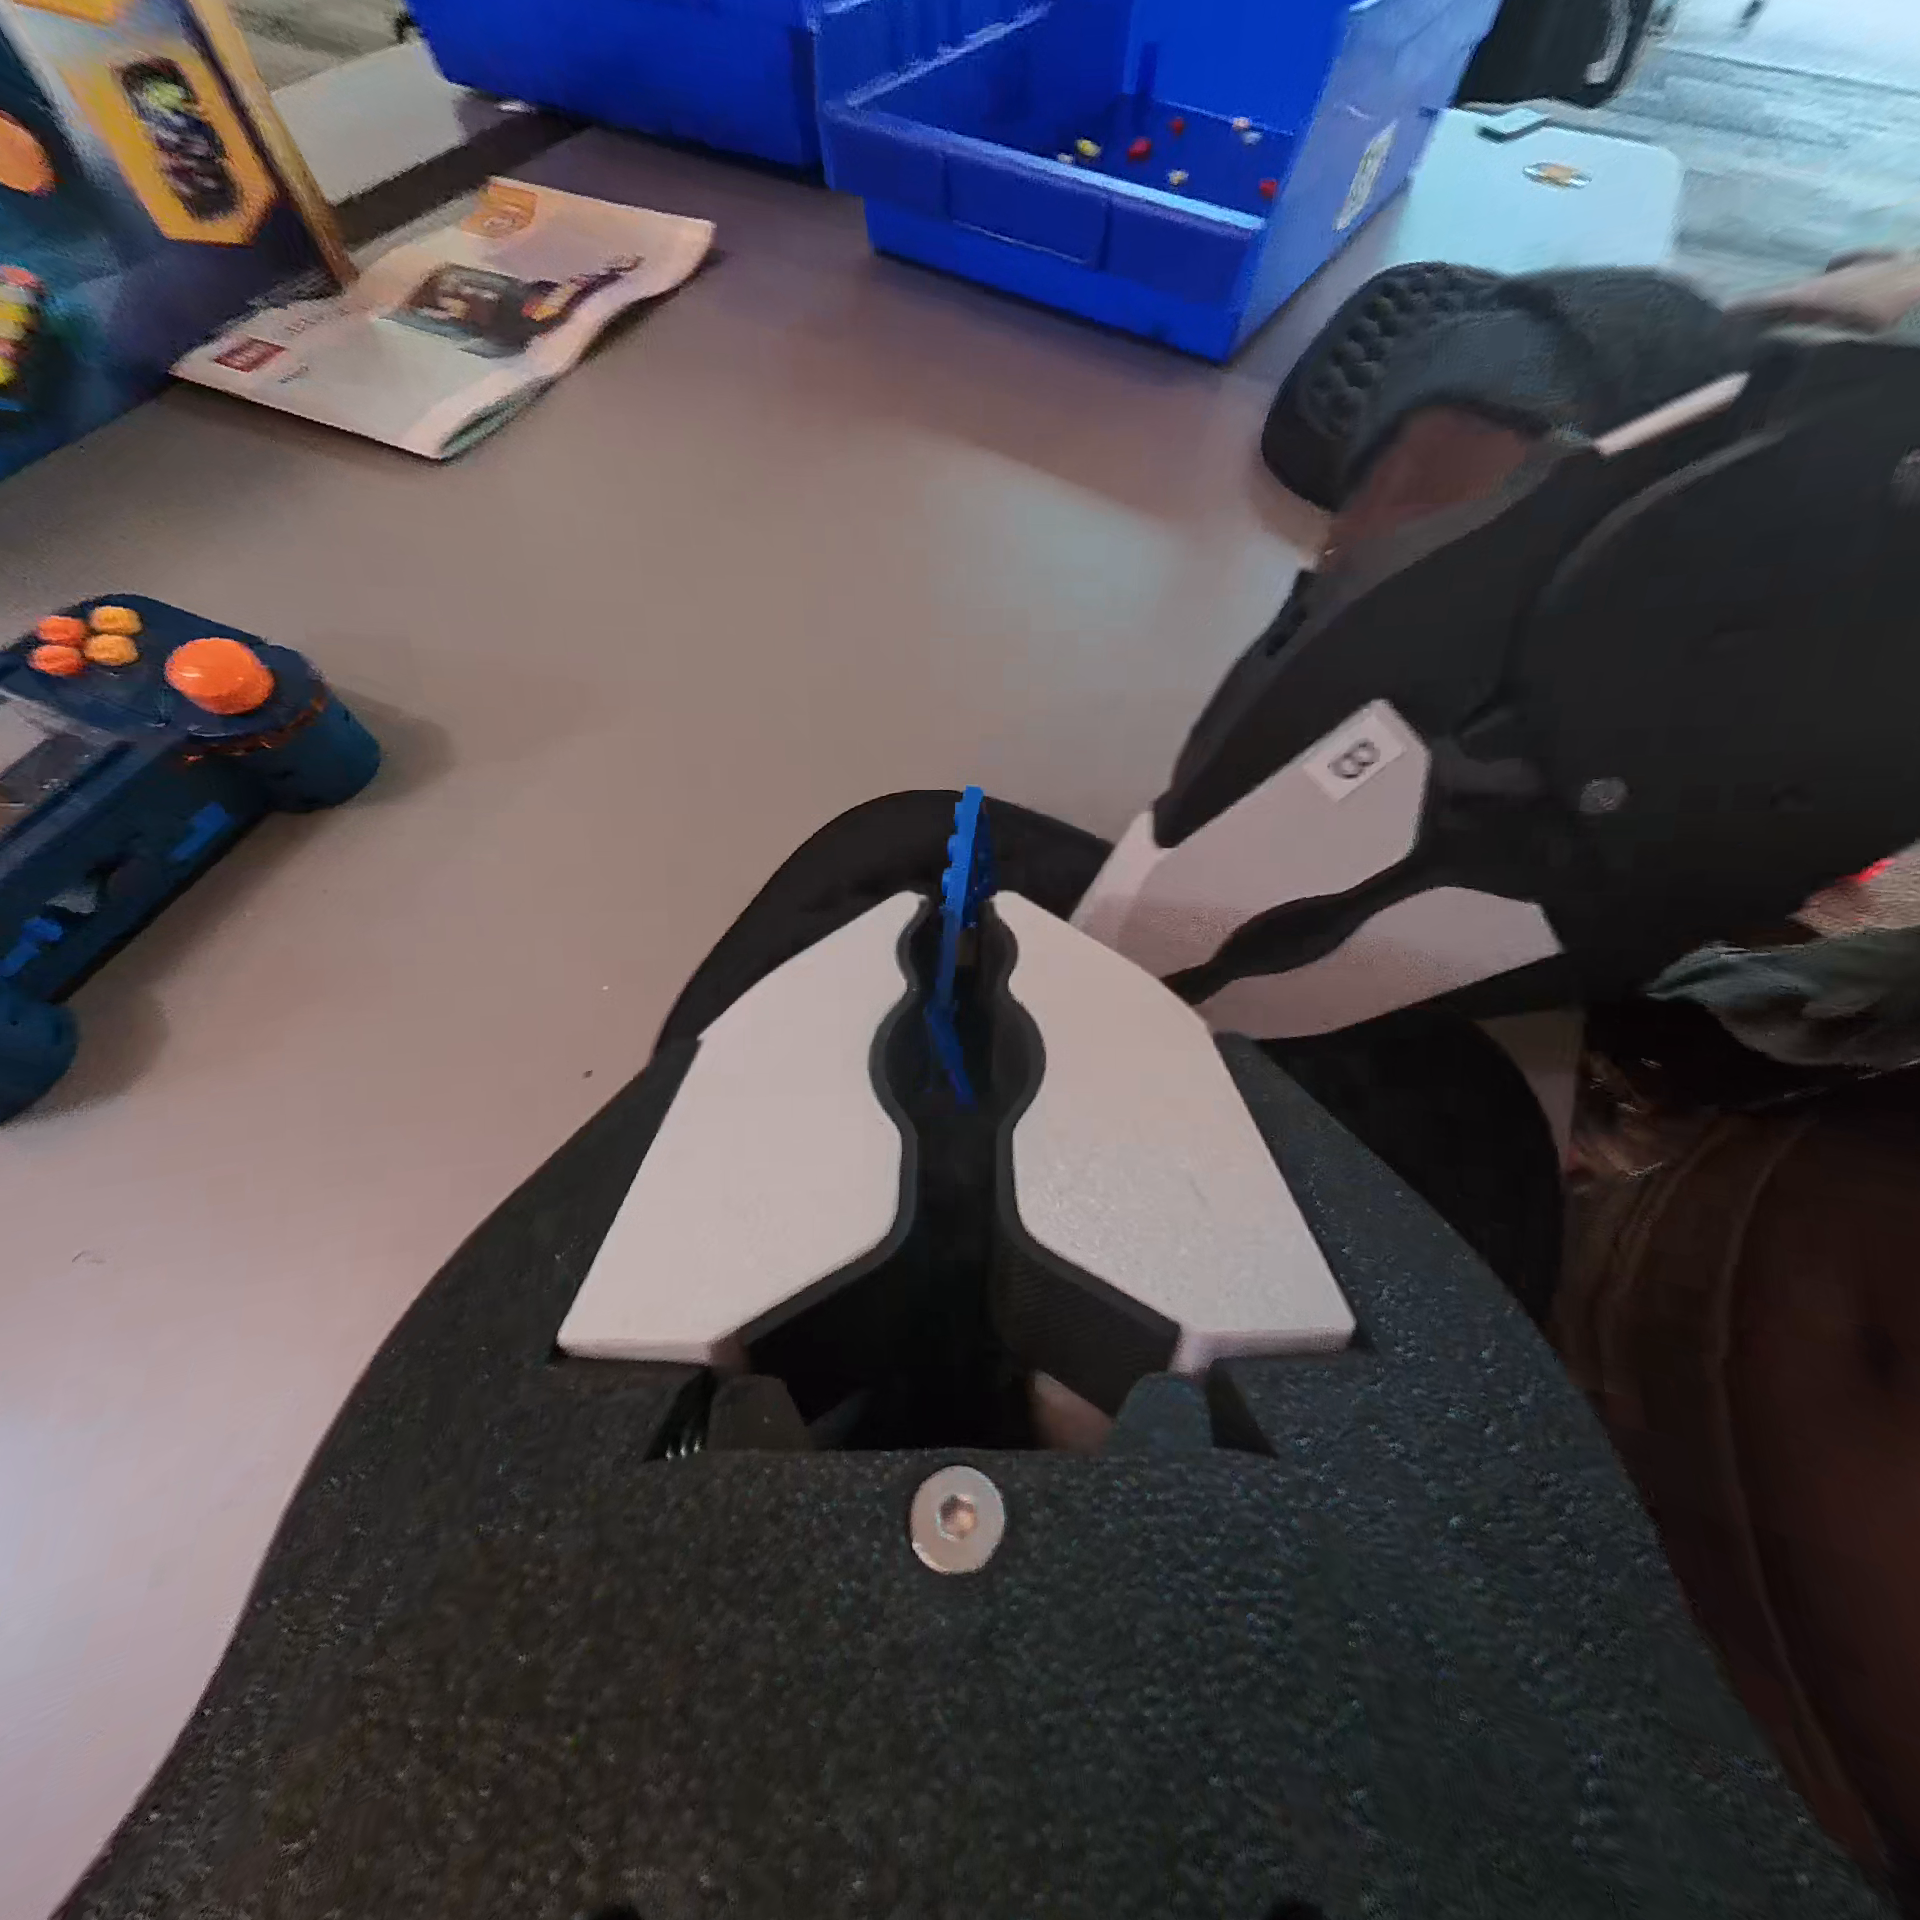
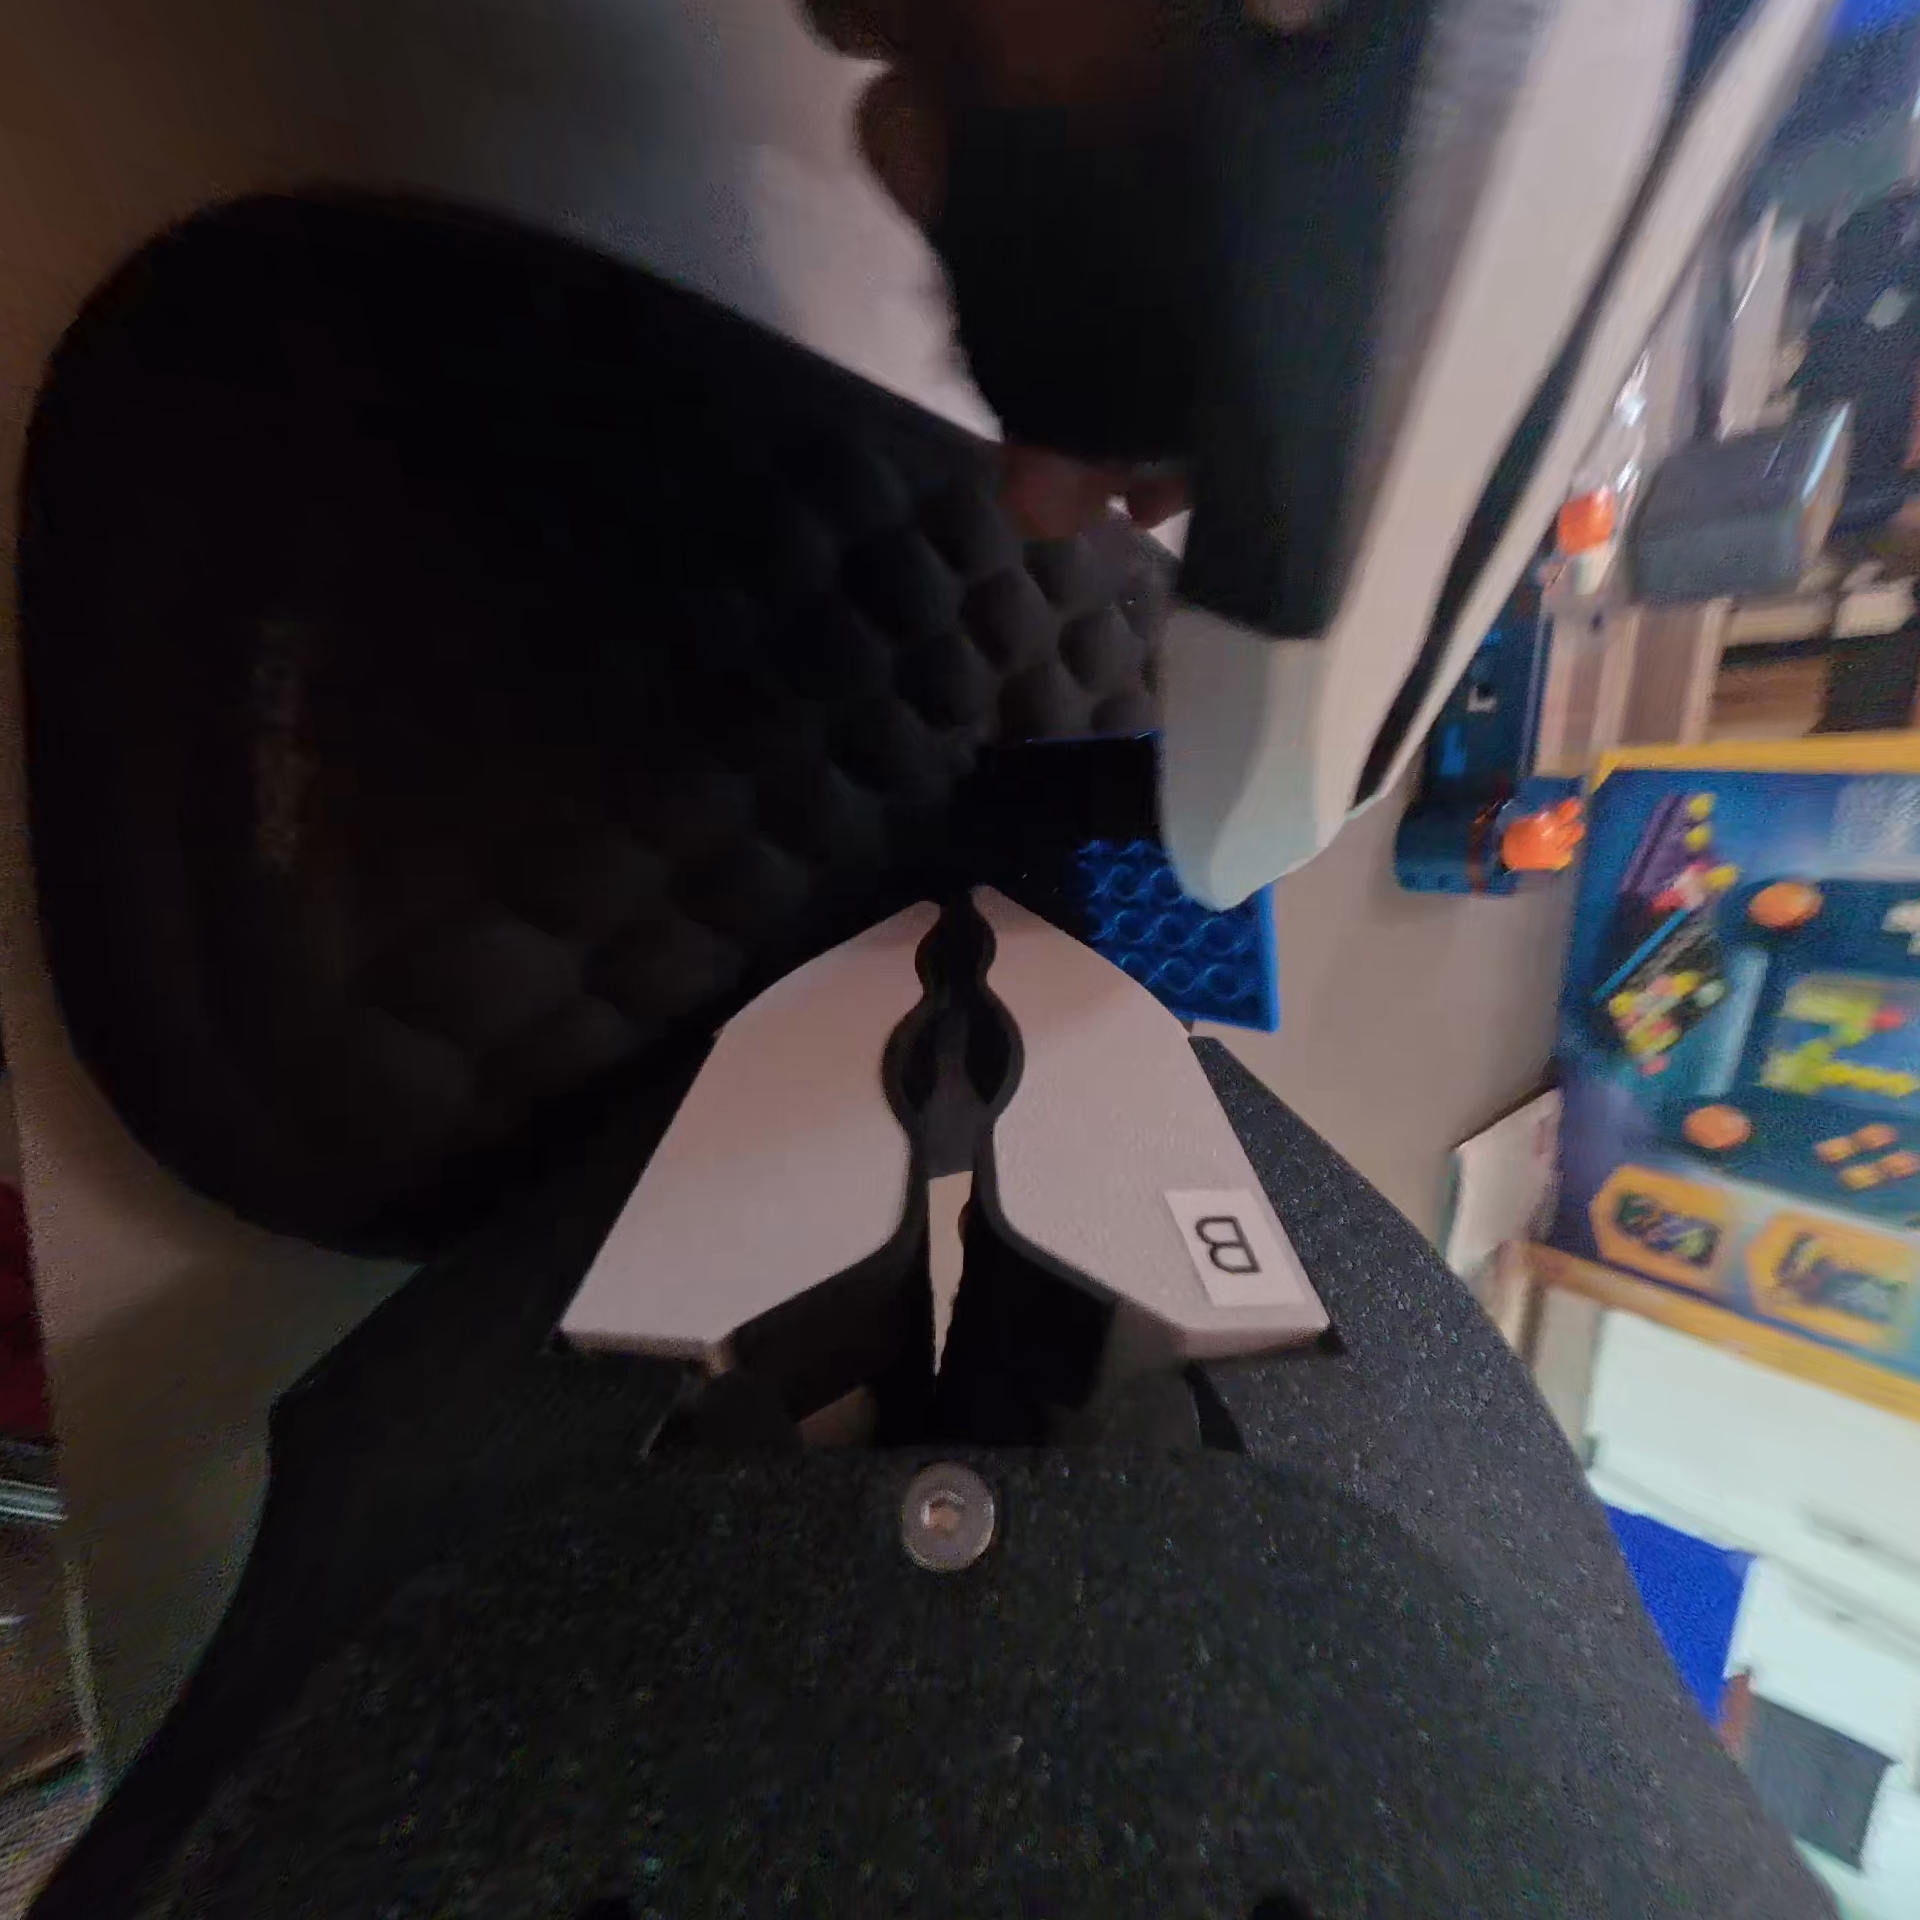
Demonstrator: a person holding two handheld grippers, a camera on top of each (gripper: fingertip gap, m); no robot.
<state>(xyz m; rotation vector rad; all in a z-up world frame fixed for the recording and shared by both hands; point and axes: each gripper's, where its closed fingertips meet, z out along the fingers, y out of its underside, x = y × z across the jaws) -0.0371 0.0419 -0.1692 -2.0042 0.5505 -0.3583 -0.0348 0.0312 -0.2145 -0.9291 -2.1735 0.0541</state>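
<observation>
My left gripper (image 1: 961, 920) is shut on a thin blue studded plate (image 1: 966, 842), which stands edge-on between its fingers above the grey table (image 1: 727, 582). In the right wrist view the plate (image 2: 1174, 940) shows its ringed underside, between the left gripper's black dimpled pad (image 2: 520, 675) and its white finger (image 2: 1278, 727). My right gripper (image 2: 956, 909) is shut. Its tips are right at the plate's edge, and I cannot tell whether they touch it. In the left wrist view the right gripper (image 1: 1143, 883) comes in from the right, close beside the left fingers.
A dark blue brick-built game controller with orange buttons (image 1: 156, 748) lies at the left. An instruction booklet (image 1: 457, 312) and a toy box (image 1: 125, 187) are at the far left. Blue bins (image 1: 1091, 177) holding a few small pieces stand at the back. A person's sleeve (image 1: 1766, 1351) is at the right.
</observation>
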